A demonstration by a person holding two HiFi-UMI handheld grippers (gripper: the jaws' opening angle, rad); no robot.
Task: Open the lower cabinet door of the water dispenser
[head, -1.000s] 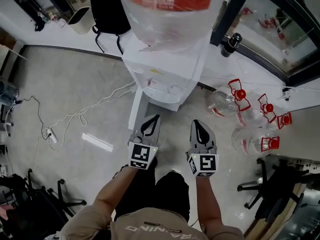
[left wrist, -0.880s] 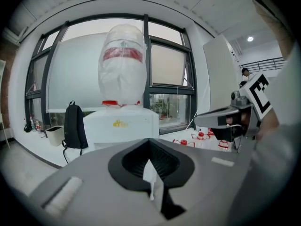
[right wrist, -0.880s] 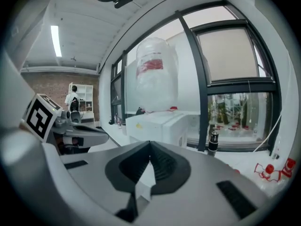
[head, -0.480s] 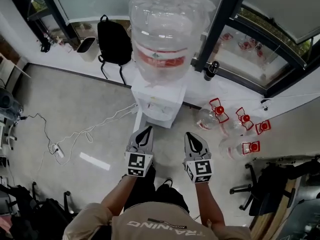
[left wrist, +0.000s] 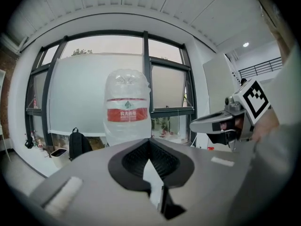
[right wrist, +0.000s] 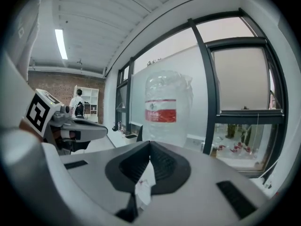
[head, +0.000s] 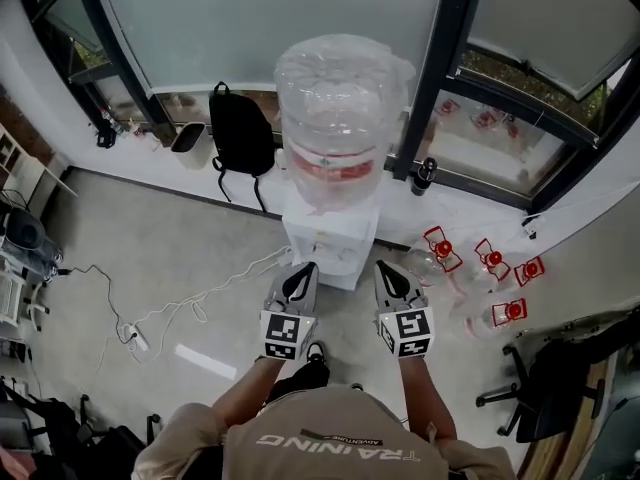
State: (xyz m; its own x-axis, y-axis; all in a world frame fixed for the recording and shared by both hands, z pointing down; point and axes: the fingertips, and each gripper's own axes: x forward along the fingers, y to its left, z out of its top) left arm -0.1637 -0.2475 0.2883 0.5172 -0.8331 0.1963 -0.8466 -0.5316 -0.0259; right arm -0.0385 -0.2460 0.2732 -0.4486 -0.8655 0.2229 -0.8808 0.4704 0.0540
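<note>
Though unseen overhead, a 2nd person (right wrist: 78, 102) stands beyond left tongs (right wrist: 106, 128).

One water dispenser (head: 327, 250); one backpack (head: 241, 133); four floor bottles (head: 437, 250).

Both forearms (head: 235, 396) reach forward from the torso, roughly parallel. The left gripper (head: 304, 268) and the right gripper (head: 384, 267) lie side by side, apart, pointing ahead and slightly down. The fingers (left wrist: 132, 160) of each meet tip to tip, empty. The marker cubes (head: 283, 335) face the head camera.
</note>
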